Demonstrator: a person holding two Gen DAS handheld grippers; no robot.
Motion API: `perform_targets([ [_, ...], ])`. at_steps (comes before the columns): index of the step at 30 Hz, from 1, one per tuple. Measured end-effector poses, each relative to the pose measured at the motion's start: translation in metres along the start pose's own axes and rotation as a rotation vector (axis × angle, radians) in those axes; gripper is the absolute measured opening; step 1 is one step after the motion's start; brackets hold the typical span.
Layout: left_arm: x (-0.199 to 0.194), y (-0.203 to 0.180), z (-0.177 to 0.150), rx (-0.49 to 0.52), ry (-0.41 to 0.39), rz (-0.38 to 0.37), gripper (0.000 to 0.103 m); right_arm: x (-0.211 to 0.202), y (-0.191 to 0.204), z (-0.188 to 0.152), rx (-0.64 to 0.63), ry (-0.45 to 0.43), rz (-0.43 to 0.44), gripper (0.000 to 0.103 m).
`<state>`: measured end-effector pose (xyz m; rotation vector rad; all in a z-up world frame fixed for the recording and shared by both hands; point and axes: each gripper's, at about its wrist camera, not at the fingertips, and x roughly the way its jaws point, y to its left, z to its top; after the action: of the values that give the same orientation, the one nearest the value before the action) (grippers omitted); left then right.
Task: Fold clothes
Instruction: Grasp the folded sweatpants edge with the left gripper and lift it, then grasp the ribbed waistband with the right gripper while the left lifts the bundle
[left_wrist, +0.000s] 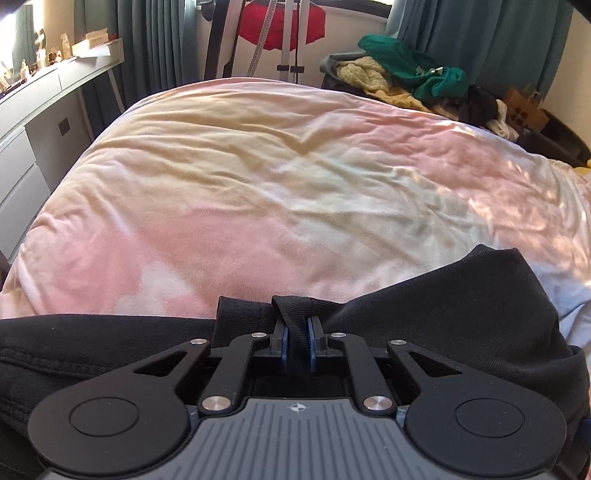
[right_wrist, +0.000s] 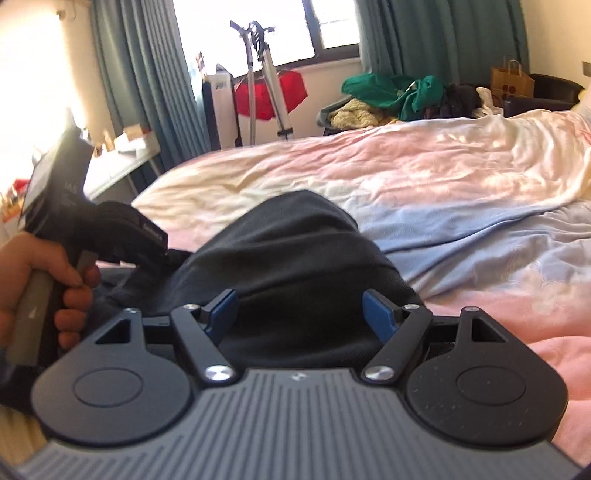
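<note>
Bed fills most of both views; we see a rumpled cover in pink, cream and pale blue patches.

Curtains, teal, hang either side of a bright window at the far wall.

Desk with drawers stands left of the bed, small clutter on top.

Pile of clothes beyond the far edge of the bed: green, cream and dark pieces heaped together. Brown paper bag just beside it.

Black garment lies bunched on the near part of the bed cover, directly under both tools. In the right wrist view it rises in a rounded mound.

Left gripper: we note the blue pads drawn close together, clamped on a narrow black loop or strap at the garment's edge. From the right wrist view a person's hand grips its handle at the left.

Right gripper: jaws wide apart, black cloth showing between them; pads do not press on it.
</note>
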<state>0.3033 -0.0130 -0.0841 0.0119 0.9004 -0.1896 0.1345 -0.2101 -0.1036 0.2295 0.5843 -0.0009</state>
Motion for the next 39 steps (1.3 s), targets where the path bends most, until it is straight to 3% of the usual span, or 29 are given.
perform_targets([
  [3, -0.018, 0.008, -0.002, -0.024, -0.025, -0.003, 0.024, 0.013, 0.007, -0.005, -0.067, 0.046, -0.03, 0.079],
  [4, -0.027, 0.012, -0.004, -0.034, -0.029, 0.005, 0.032, 0.014, 0.007, -0.005, -0.066, 0.045, -0.03, 0.079],
  [5, -0.037, 0.017, -0.006, -0.046, -0.032, 0.013, 0.048, 0.014, 0.006, -0.005, -0.054, 0.045, -0.026, 0.08],
  [7, -0.063, 0.033, -0.015, -0.082, -0.044, 0.002, 0.061, 0.014, 0.003, -0.004, -0.033, 0.044, -0.018, 0.08],
  [12, -0.139, 0.084, -0.06, -0.238, -0.082, -0.036, 0.082, 0.012, 0.003, -0.006, -0.033, 0.042, -0.015, 0.08],
  [17, -0.203, 0.139, -0.123, -0.47, -0.058, -0.145, 0.087, 0.008, 0.003, -0.006, -0.024, 0.042, -0.02, 0.078],
  [21, -0.231, 0.171, -0.169, -0.642, -0.07, -0.139, 0.093, 0.001, 0.004, -0.008, -0.024, 0.043, -0.035, 0.077],
  [24, -0.231, 0.194, -0.193, -0.735, -0.057, -0.131, 0.096, -0.005, 0.005, -0.008, -0.02, 0.043, -0.041, 0.077],
  [28, -0.202, 0.227, -0.208, -0.875, 0.029, -0.123, 0.093, -0.011, 0.007, -0.009, -0.033, 0.034, -0.044, 0.077],
  [32, -0.193, 0.255, -0.204, -1.018, -0.068, -0.173, 0.093, -0.017, 0.008, -0.008, -0.025, 0.017, -0.026, 0.077],
  [36, -0.19, 0.275, -0.198, -1.074, -0.15, -0.006, 0.085, -0.023, 0.016, -0.006, -0.037, -0.029, 0.035, 0.077],
  [39, -0.183, 0.293, -0.204, -1.175, -0.202, 0.041, 0.077, -0.023, 0.029, -0.005, -0.084, -0.07, 0.09, 0.077],
])
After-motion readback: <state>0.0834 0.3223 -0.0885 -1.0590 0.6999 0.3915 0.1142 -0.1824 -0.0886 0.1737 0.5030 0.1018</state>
